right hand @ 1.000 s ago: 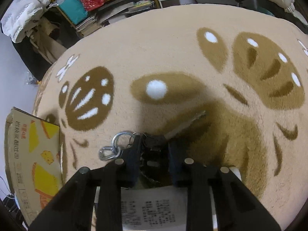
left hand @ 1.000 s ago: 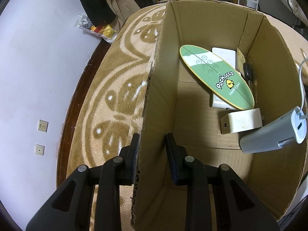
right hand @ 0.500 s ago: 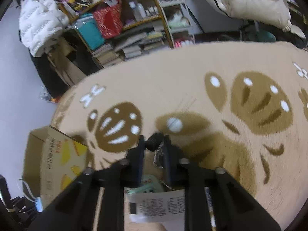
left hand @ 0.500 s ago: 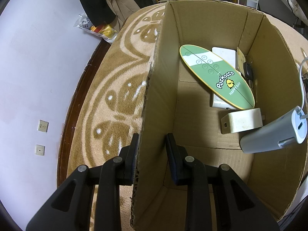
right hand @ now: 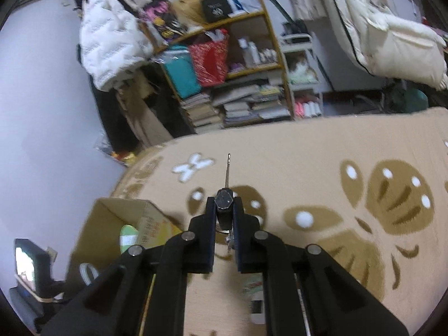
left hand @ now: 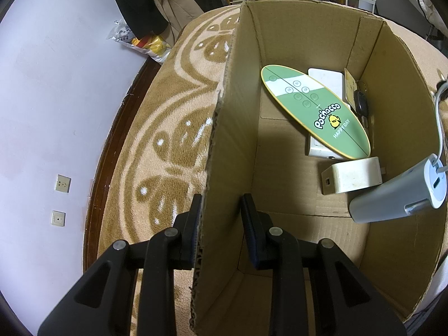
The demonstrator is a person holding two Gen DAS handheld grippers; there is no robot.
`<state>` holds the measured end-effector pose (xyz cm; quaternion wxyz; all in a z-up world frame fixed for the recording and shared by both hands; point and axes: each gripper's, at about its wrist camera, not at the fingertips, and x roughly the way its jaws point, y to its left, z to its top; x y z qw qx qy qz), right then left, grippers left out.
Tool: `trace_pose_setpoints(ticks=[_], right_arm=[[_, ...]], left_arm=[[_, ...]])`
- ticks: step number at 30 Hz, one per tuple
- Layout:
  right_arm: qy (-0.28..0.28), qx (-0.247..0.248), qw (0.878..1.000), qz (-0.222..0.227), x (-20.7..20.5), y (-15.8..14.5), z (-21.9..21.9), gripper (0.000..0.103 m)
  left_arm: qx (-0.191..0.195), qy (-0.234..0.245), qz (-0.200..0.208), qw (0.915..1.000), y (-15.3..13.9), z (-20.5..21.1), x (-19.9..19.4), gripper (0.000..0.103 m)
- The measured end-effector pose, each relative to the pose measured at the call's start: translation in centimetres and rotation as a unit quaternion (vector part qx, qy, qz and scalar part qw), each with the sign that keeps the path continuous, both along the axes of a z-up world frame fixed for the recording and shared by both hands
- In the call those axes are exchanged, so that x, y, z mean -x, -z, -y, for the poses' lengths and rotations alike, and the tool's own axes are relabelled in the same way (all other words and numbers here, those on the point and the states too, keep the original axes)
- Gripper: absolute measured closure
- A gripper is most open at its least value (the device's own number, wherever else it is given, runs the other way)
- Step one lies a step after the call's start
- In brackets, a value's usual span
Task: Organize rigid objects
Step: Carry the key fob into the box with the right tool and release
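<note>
Black right tongs [right hand: 224, 210] raised, clamping key [right hand: 224, 205].

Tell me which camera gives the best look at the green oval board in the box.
The left wrist view: the green oval board lies unobstructed inside the cardboard box, its printed lettering readable. The right wrist view shows only a blurred green sliver over the box's rim.

The box [left hand: 280, 42] is made of plain matt corrugated cardboard, rough along its cut edges. A fluffy pile is shown by the rug [left hand: 173, 128]. The green oval board [left hand: 322, 112] is finished smooth and glossy. The key [right hand: 224, 204] is formed of a black plastic head and a thin metal blade.
</note>
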<state>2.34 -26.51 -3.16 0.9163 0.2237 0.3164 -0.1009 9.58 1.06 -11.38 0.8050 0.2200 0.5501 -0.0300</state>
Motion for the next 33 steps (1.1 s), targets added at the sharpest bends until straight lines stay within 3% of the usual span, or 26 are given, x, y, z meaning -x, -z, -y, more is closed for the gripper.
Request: trace_pose_setpoints(ticks=[10,19,25,33], right_arm=[[-0.07,0.011,0.995,0.064,0.3,-4.2,-4.9,0.091],[-0.131,0.026,0.984,0.118,1.1,-6.3,-10.0,0.091],[-0.173,0.023,0.979,0.107,0.2,-5.3,-12.6,0.091],[-0.208,-0.007,0.977,0.051,-1.4,-1.2,-14.1,0.091]], left_arm=[[0.0,0.0,0.0,1.0,0.0,0.0,0.0,0.076],[-0.001,0.001,0.0,1.0,0.0,0.0,0.0,0.076],[-0.002,0.002,0.0,1.0,-0.2,0.0,0.1,0.076],[-0.007,0.005,0.002,1.0,-0.2,0.2,0.3,0.076]])
